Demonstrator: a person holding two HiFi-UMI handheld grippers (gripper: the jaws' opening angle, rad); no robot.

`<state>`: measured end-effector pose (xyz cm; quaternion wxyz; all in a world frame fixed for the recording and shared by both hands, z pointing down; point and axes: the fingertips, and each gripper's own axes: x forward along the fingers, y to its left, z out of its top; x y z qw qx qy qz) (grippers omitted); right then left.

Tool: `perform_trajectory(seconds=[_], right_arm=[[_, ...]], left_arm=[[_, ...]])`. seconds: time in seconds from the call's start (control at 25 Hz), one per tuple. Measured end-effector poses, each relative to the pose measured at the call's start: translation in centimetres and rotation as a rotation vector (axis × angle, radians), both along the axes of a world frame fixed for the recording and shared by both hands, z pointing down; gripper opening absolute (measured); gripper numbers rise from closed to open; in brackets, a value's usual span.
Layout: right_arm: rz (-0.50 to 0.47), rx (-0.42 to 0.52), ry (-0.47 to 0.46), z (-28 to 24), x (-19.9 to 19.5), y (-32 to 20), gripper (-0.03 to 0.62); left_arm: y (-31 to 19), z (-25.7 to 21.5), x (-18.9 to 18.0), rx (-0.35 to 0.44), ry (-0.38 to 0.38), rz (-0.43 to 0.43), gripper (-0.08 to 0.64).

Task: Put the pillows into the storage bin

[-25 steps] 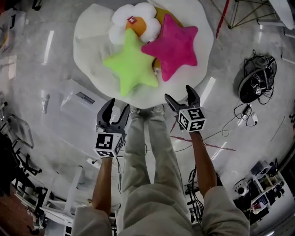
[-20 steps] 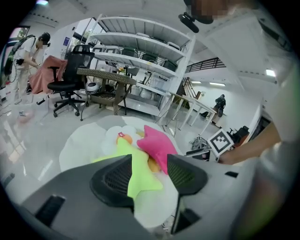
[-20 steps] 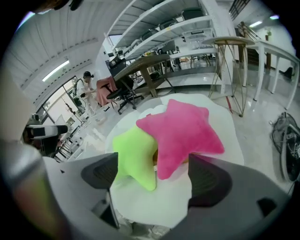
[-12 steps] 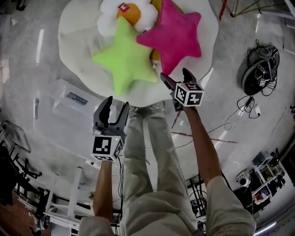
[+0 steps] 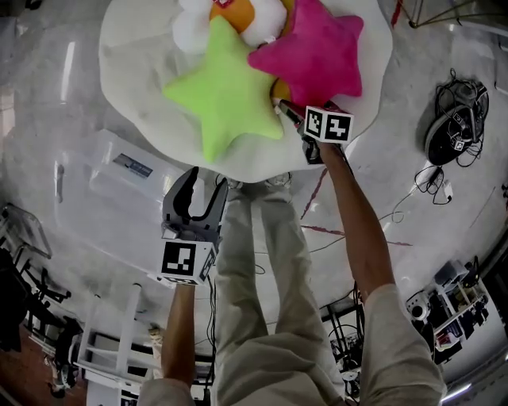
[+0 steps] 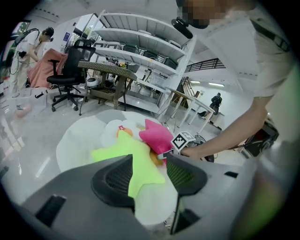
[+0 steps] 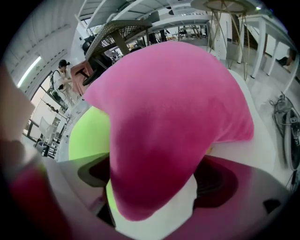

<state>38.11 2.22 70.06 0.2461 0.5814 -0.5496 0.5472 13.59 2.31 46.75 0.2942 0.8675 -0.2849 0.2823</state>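
Pillows: pink star (image 5: 313, 51), green star (image 5: 226, 91) and flower pillow (image 5: 238, 12) heaped on the white round cushion (image 5: 135, 71), outside the storage bin (image 5: 95, 186).
Right gripper (image 5: 305, 111): jaws wide. My right gripper view shows the pink star's lower point between them, which the head view hides.
Left gripper (image 5: 202, 184): jaws wide, empty, near the bin.
Bin: in the head view only.

You have two star pillows before you: one green star pillow (image 5: 226, 91) and one pink star pillow (image 5: 313, 55). Far behind them is one flower pillow (image 5: 266, 14). There is one round white cushion (image 5: 135, 47) and, at the left, one clear storage bin (image 5: 103, 186).
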Motion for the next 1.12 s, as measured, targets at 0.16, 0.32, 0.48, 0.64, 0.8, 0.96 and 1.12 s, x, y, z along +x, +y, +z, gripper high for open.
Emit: perform_trajectory(seconds=[0.16, 0.32, 0.48, 0.64, 0.8, 0.96, 1.12], right_arm=[[0.023, -0.041, -0.008, 2.0, 0.1, -0.6, 0.518], [0.001, -0.069, 0.005, 3.0, -0.1, -0.6, 0.512], [0.006, -0.057, 0.029, 1.9, 0.6, -0.9, 0.342], [0.0, -0.003, 0.043, -1.2, 1.7, -1.3, 0.257], [0.005, 0.06, 0.03, -4.8, 2.3, -1.1, 0.229], [-0.035, 0.109, 0.061, -8.5, 1.9, 0.4, 0.227], [-0.126, 0.163, 0.088, -12.0, 0.2, 1.8, 0.23]], left_arm=[[0.0, 0.5, -1.0, -0.002, -0.004, -0.018, 0.222], [0.0, 1.0, -1.8, -0.003, -0.013, -0.037, 0.221], [0.4, 0.9, -1.8, -0.003, -0.013, -0.041, 0.221], [0.6, -0.2, -1.2, 0.005, -0.006, -0.037, 0.221], [0.2, -2.0, -0.1, 0.034, 0.02, -0.048, 0.219], [-0.2, -3.5, 0.2, 0.056, 0.041, -0.064, 0.219], [0.0, -4.5, -0.7, 0.073, 0.043, -0.098, 0.219]])
